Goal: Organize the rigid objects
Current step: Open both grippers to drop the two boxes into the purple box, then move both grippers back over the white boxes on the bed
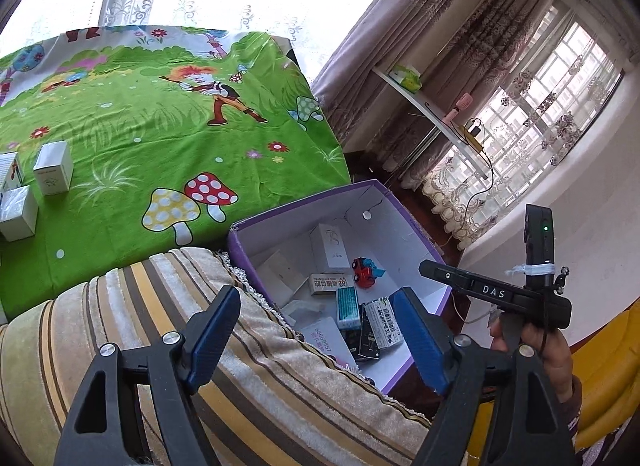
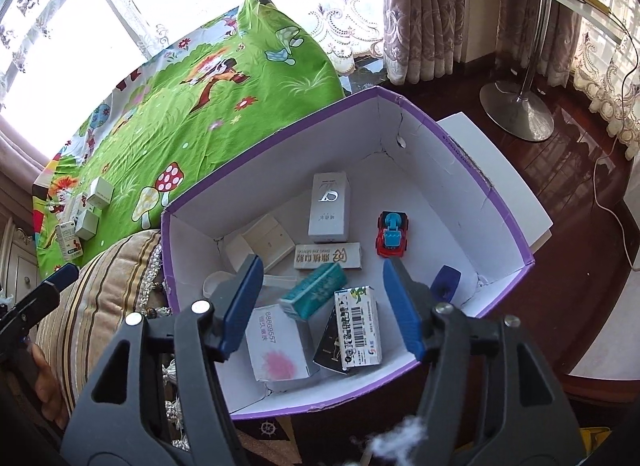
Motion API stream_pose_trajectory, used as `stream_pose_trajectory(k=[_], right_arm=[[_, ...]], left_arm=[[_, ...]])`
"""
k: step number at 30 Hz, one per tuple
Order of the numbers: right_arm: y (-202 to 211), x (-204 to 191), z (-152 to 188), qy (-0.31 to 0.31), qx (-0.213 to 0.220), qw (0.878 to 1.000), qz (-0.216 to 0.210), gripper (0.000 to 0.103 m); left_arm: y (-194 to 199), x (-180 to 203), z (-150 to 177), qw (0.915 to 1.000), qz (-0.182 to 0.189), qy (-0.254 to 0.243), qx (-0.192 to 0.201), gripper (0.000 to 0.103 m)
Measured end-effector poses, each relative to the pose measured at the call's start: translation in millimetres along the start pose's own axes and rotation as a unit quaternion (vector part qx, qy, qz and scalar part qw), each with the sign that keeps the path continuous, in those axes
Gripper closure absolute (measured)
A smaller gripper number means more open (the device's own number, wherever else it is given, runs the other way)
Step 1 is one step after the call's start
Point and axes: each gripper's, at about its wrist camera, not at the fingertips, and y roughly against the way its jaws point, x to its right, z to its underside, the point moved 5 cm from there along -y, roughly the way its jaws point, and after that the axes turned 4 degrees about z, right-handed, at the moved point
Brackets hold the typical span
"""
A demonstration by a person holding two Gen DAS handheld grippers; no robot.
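A purple box (image 2: pixel 460 137) with a white inside holds a red and blue toy car (image 2: pixel 393 234), a tall white carton (image 2: pixel 329 207), a teal carton (image 2: pixel 316 292), a barcode carton (image 2: pixel 360 326) and several more. My right gripper (image 2: pixel 323 266) hovers open over these cartons, with nothing touching its blue pads. My left gripper (image 1: pixel 316 306) is open too and empty, above a striped cushion (image 1: pixel 280 386) beside the purple box (image 1: pixel 400 209). The toy car (image 1: pixel 365 272) shows past it. Small white boxes (image 1: pixel 52 167) stand on the green cartoon sheet (image 1: pixel 160 125).
A hand (image 1: pixel 548 350) holds the right tool at the left wrist view's right edge. A white stand (image 2: pixel 500 177) carries the box over dark wooden floor. A chrome-footed table (image 2: pixel 516 113), a trailing cable (image 2: pixel 612 201) and curtains lie beyond. More cartons (image 2: pixel 70 242) sit on the sheet.
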Motion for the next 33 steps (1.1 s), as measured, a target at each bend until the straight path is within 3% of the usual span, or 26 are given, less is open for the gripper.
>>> stream_pose_trajectory(k=[5,8,12,15,20,23,27,33], right_arm=[[-2.9,-7.1,5.8,0.024,-0.013,1.000,0.003,0.035],[-15.3,-4.8,12.5,0.049,-0.031,0.997,0.042,0.032],[-46.4,1.1,27.7,0.099,-0.088,0.986,0.097,0.029],[-70.3,0.6,38.6,0.118,-0.135,0.980,0.082,0.029],[-99.3,9.9,59.5,0.189,-0.203,0.950,0.142,0.029],[-95.2,21.7,50.6,0.205,-0.184,0.938,0.210,0.029],[-79.8,34.6,39.3,0.172,-0.164,0.948,0.213,0.028],[-46.4,1.1,22.9,0.165,-0.091,0.973,0.130,0.028]], left_arm=[[12.1,-5.8,1.1,0.9998,-0.005,-0.001,0.017,0.023],[20.5,-9.9,0.7,0.9995,-0.008,-0.002,0.029,0.023],[29.4,-20.3,1.9,0.9990,-0.013,0.011,0.040,0.023],[32.3,-25.6,2.4,0.9988,-0.012,0.020,0.044,0.023],[32.7,-27.5,1.3,0.9988,-0.009,0.021,0.043,0.023],[34.5,-30.5,1.1,0.9987,-0.010,0.025,0.043,0.023],[40.6,-37.4,-0.7,0.9981,-0.013,0.034,0.050,0.023],[48.8,-49.8,-1.6,0.9969,-0.024,0.049,0.056,0.023]])
